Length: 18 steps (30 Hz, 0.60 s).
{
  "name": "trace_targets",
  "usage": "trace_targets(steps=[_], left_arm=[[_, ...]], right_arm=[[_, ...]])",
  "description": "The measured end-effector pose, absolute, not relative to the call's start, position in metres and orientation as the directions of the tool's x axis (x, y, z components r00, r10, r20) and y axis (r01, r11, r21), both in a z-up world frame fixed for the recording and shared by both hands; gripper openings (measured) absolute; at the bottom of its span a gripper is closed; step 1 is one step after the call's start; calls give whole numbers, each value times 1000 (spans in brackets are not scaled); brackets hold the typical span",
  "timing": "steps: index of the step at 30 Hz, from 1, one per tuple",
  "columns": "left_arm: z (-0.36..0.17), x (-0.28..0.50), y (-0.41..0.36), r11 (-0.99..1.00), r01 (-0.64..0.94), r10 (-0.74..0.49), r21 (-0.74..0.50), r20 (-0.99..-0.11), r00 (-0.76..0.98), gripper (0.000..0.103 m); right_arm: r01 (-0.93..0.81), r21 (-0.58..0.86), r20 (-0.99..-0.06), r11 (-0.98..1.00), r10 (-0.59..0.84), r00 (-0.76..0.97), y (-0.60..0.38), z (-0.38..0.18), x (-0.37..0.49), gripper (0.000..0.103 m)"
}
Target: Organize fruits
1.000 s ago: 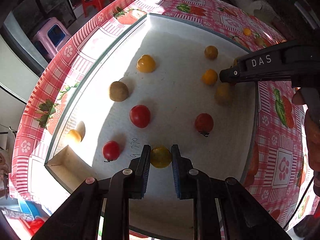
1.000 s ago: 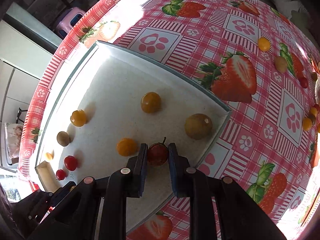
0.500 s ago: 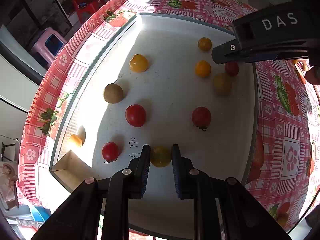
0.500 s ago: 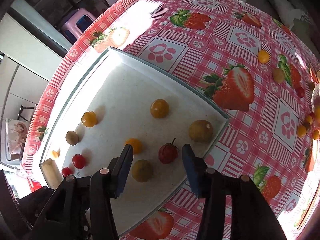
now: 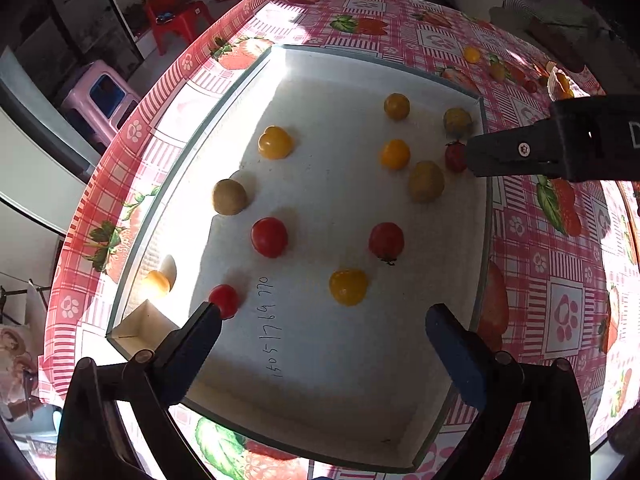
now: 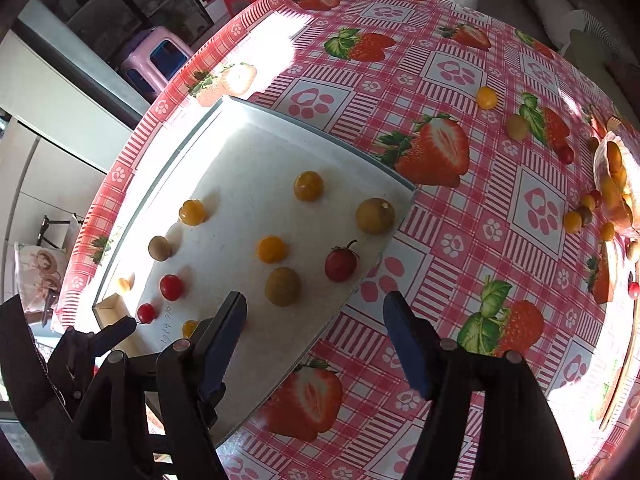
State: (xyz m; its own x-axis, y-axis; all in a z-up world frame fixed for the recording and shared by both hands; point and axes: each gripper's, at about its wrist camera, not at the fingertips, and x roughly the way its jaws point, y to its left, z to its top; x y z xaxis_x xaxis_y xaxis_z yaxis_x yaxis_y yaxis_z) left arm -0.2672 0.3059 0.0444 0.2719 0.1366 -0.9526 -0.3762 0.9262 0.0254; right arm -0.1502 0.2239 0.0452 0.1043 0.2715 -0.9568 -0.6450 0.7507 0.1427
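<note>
You are opening both the left gripper [image 5: 322,322] and right gripper [image 6: 314,306] over the tray [image 5: 486,216], nothing between either's jaws, leaving the yellow tomato [image 5: 348,287] and red tomato [image 6: 340,265] lying there (light, round, thin-skinned, probably slippery, so be pinching gently across the middle).

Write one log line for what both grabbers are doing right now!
left gripper: opening, empty | right gripper: opening, empty | yellow tomato, red tomato: resting in tray

Table under strawberry-print pink cloth [image 6: 460,80], bearing white tray [image 6: 240,140], loose small fruits [image 6: 487,98] and basket [image 6: 600,168] at right
</note>
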Motion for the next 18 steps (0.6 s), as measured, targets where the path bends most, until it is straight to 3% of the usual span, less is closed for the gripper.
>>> trace_targets(steps=[2,6,18], left_arm=[[46,-270,311,923,-384,131,23,-957,258,103],[53,-279,318,925,-380,128,18,-956,264,103],[62,-284,307,935,-352,141,48,-959,244,103]], right_arm=[[-641,140,-958,755,266,104,221,46,-154,85],[-638,120,-965,761,241,106,218,46,-162,103],[-657,24,-973,754,170,158,216,50,-186,103]])
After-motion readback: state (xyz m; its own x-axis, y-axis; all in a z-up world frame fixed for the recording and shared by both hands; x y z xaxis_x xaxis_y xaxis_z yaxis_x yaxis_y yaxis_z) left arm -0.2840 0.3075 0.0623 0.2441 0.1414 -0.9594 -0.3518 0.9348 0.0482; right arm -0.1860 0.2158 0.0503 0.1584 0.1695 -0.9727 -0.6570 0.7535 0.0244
